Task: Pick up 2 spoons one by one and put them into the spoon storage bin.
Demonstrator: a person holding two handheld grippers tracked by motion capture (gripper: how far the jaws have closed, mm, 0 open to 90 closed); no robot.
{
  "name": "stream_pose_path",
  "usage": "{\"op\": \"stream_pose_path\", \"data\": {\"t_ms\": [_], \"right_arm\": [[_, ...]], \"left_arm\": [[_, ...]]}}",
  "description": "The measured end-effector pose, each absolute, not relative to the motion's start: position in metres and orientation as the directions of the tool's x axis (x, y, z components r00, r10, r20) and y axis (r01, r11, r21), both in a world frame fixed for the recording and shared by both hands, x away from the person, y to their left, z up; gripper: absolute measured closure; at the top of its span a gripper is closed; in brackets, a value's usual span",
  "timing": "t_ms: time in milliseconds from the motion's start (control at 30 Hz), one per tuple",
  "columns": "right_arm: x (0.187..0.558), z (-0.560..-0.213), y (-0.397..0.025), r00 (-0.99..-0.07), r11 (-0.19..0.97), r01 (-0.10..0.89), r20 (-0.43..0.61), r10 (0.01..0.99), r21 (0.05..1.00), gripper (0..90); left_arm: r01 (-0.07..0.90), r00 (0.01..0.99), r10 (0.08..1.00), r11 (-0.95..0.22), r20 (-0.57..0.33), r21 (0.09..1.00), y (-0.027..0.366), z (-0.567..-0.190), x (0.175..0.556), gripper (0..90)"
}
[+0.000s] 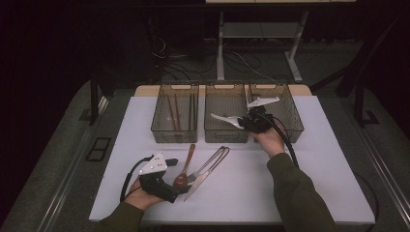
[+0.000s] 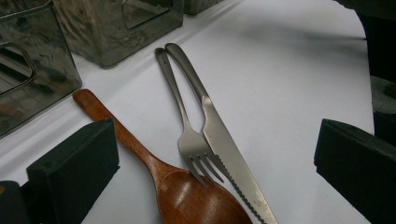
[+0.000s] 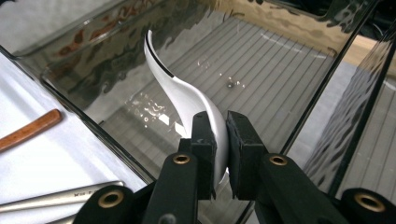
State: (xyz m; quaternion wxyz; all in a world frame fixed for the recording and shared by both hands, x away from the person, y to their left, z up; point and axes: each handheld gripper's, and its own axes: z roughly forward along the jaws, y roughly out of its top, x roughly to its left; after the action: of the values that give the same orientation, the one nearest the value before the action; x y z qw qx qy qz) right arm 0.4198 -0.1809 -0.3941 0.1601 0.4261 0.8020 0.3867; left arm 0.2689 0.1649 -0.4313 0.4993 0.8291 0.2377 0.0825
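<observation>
My right gripper (image 1: 241, 123) is shut on the bowl end of a white ceramic spoon (image 1: 224, 118), held over the middle clear bin (image 1: 225, 87). In the right gripper view the white spoon (image 3: 180, 86) curves up from my shut right gripper (image 3: 220, 136) above the bin's ribbed floor (image 3: 261, 70). My left gripper (image 1: 182, 187) stands open at the table's front left. Between its open jaws (image 2: 217, 154) lie a wooden spoon (image 2: 196, 198), a steel fork (image 2: 189, 137) and a serrated steel knife (image 2: 224, 149), side by side.
Three clear bins stand in a row at the back of the white table (image 1: 314, 169). The left bin (image 1: 159, 116) holds chopsticks (image 1: 172, 113); the right bin (image 1: 285, 113) is beside my right hand. The wooden spoon (image 1: 186, 166), fork (image 1: 211, 161) and knife (image 1: 203, 179) lie front left of centre.
</observation>
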Motion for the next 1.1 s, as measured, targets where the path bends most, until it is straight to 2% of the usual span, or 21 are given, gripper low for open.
{"op": "stream_pose_path", "data": {"t_ms": [67, 400, 600, 733, 1100], "right_arm": [[0.420, -0.395, -0.181, -0.587, 0.325, 0.560, 0.088, 0.805, 0.762, 73.9], [0.417, -0.386, -0.187, -0.591, 0.257, 0.544, 0.147, 0.793, 0.799, 61.7], [0.413, -0.379, -0.193, -0.594, 0.229, 0.540, 0.174, 0.785, 0.810, 49.3], [0.408, -0.372, -0.197, -0.606, 0.232, 0.524, 0.168, 0.777, 0.820, 39.1], [0.387, -0.370, -0.209, -0.592, 0.189, 0.509, 0.182, 0.785, 0.840, 20.4]], "left_arm": [[0.311, 0.874, 0.476, -0.387, -0.100, 0.868, 0.165, -0.431, 0.269, 0.0], [0.311, 0.873, 0.478, -0.385, -0.101, 0.869, 0.165, -0.431, 0.269, 0.0], [0.311, 0.872, 0.480, -0.385, -0.100, 0.869, 0.165, -0.431, 0.269, 0.0], [0.312, 0.871, 0.482, -0.384, -0.100, 0.869, 0.165, -0.431, 0.269, 0.0], [0.313, 0.870, 0.483, -0.387, -0.098, 0.867, 0.165, -0.431, 0.269, 0.0]]}}
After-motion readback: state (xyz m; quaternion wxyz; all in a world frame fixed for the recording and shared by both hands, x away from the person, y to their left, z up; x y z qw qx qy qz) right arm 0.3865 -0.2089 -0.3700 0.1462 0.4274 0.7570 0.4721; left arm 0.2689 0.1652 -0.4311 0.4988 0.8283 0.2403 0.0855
